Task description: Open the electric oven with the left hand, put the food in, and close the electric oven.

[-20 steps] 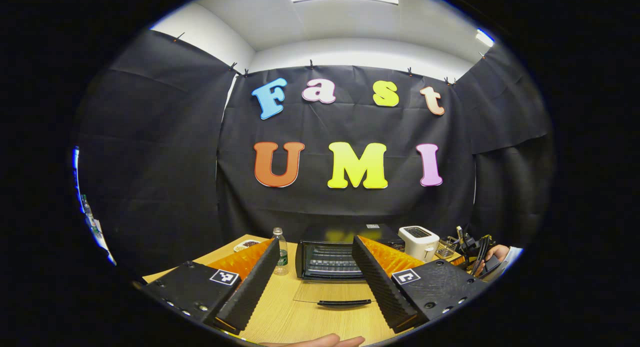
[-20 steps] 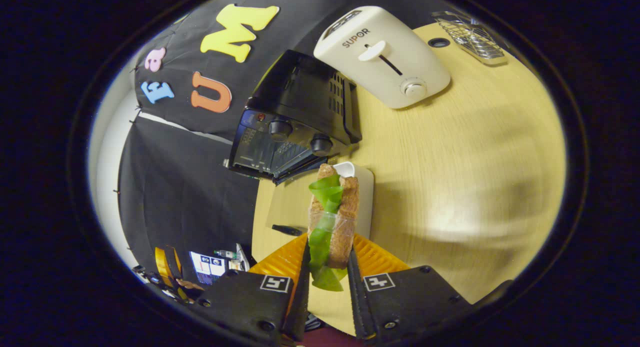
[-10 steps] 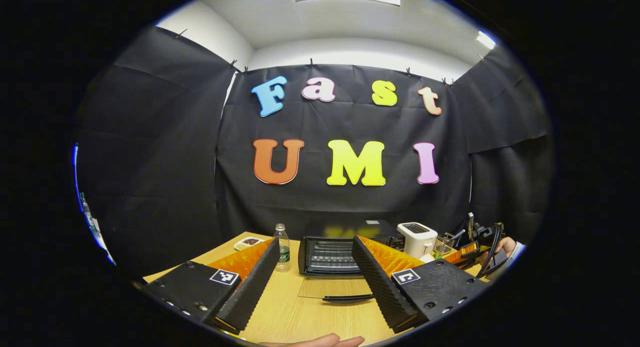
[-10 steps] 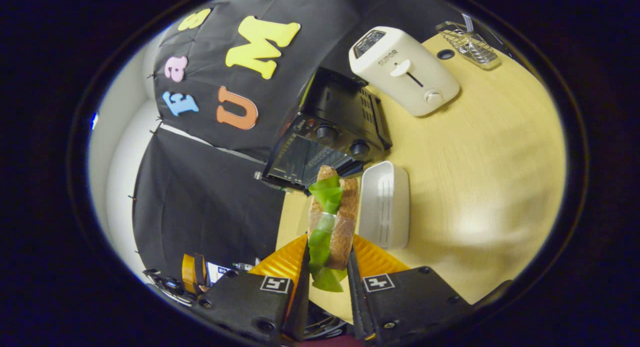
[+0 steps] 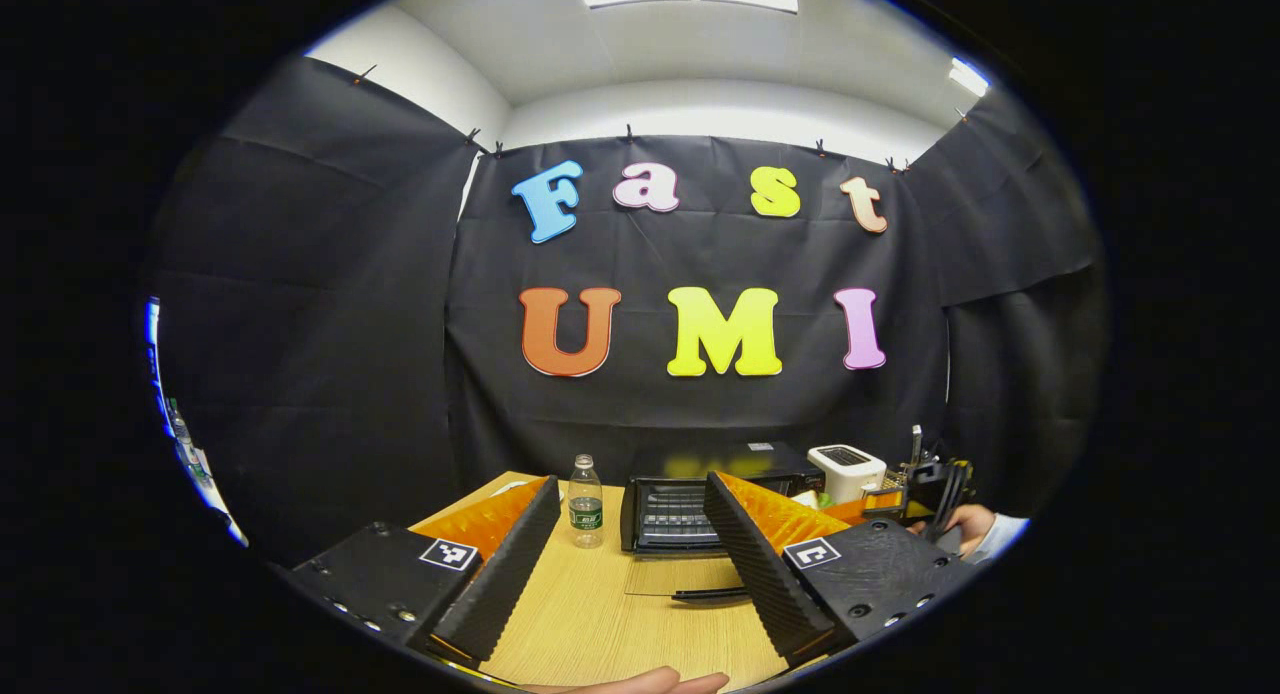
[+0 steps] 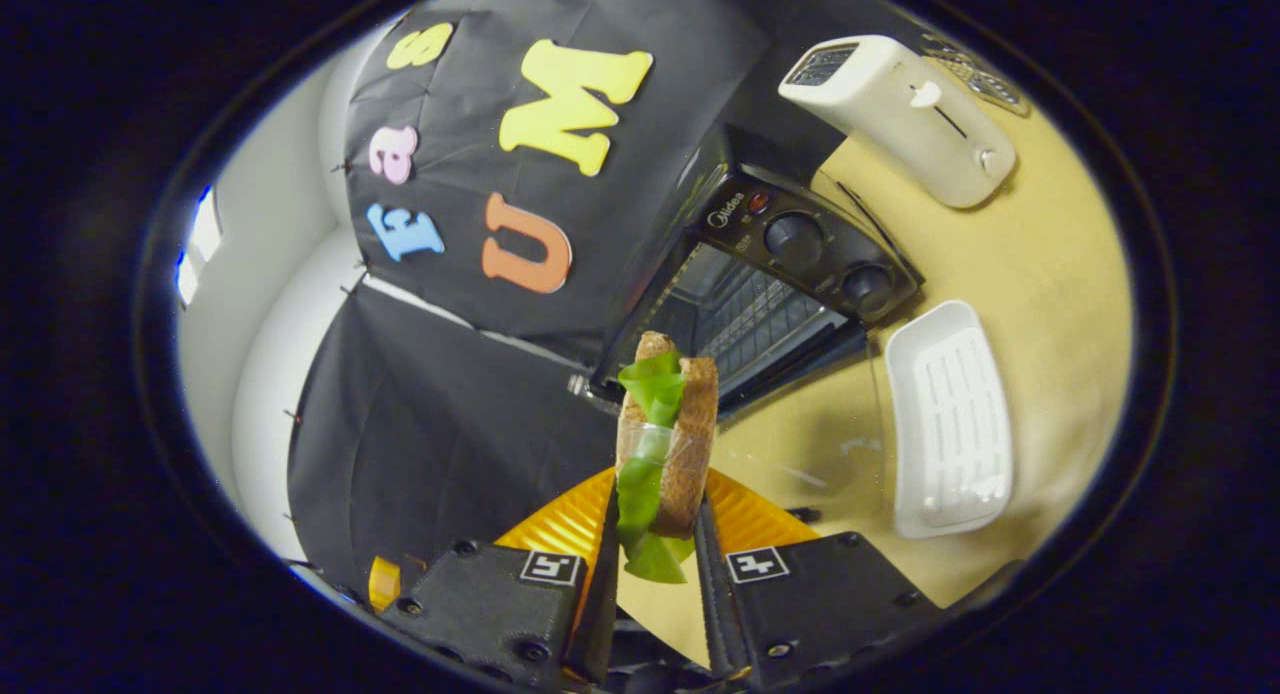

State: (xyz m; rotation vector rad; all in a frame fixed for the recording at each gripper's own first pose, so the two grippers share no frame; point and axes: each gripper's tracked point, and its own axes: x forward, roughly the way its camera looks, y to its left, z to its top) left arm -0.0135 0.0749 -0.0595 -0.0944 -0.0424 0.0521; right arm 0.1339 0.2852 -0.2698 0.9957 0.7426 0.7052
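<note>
My right gripper [image 6: 652, 534] pinches the sandwich [image 6: 665, 439], both fingers pressed against the bread faces, lettuce hanging out at the lower edge. A second ago the right gripper view looked down on the toaster [image 6: 900, 114] and the oven's side; it now faces the front of the electric oven [image 6: 770, 294], with the open cavity and its wire rack directly behind the sandwich. The white tray [image 6: 950, 419], which lay right behind the sandwich a second ago, now sits off to the right on the bench [image 6: 1050, 274], apart from the food. I judge that the pick-up is complete and the carry toward the oven is under way. My left gripper [image 5: 625, 564] is spread wide and holds nothing; in the left gripper view it has drawn back from the oven, which appears smaller and farther off than a second ago. The glass door [image 5: 680, 579] lies folded down flat on the bench with its handle [image 5: 708, 595] toward me, so the opening step is done. A water bottle [image 5: 585, 501] stands just left of the oven, clear of the approach. Remaining work, in my judgement: level the sandwich, slide it onto the rack, release, withdraw, then close the door with the left gripper.
</note>
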